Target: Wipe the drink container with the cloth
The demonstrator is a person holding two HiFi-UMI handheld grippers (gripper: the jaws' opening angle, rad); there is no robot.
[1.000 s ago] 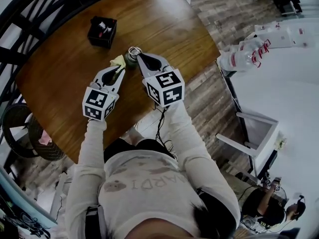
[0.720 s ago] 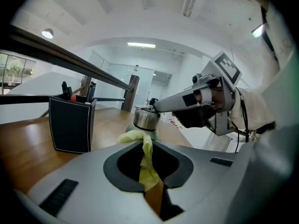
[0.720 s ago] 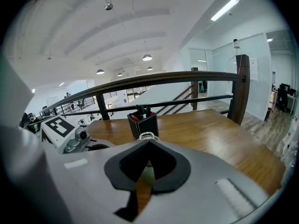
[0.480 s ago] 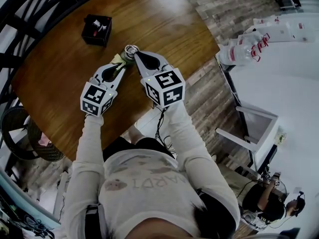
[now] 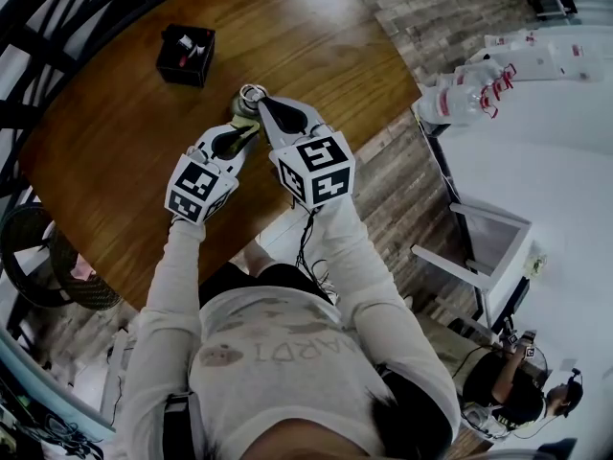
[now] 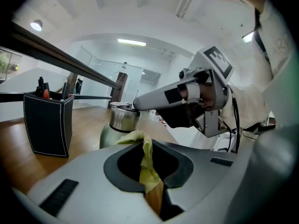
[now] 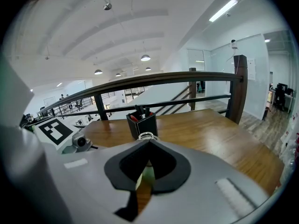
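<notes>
A green drink container (image 5: 241, 106) with a steel cap (image 6: 123, 117) stands on the round wooden table (image 5: 124, 113). My right gripper (image 5: 257, 99) is shut on its top, and the lid ring (image 7: 146, 136) pokes out just past the jaw tips. My left gripper (image 5: 246, 128) is shut on a yellow cloth (image 6: 148, 169), and the cloth's free end (image 6: 132, 136) lies against the container's side below the cap. In the left gripper view the right gripper (image 6: 136, 105) reaches in from the right onto the cap. The container's lower body is hidden behind the jaws.
A black pen holder (image 5: 187, 54) stands on the table beyond the container, also seen as the pen holder (image 7: 142, 122). A dark railing (image 7: 163, 80) curves round the table's far side. A pack of water bottles (image 5: 469, 99) and a white chair (image 5: 488, 247) are off to the right.
My left gripper has carried the cloth right and forward, from beside the container to against it under the right gripper. The right gripper has stayed on the cap.
</notes>
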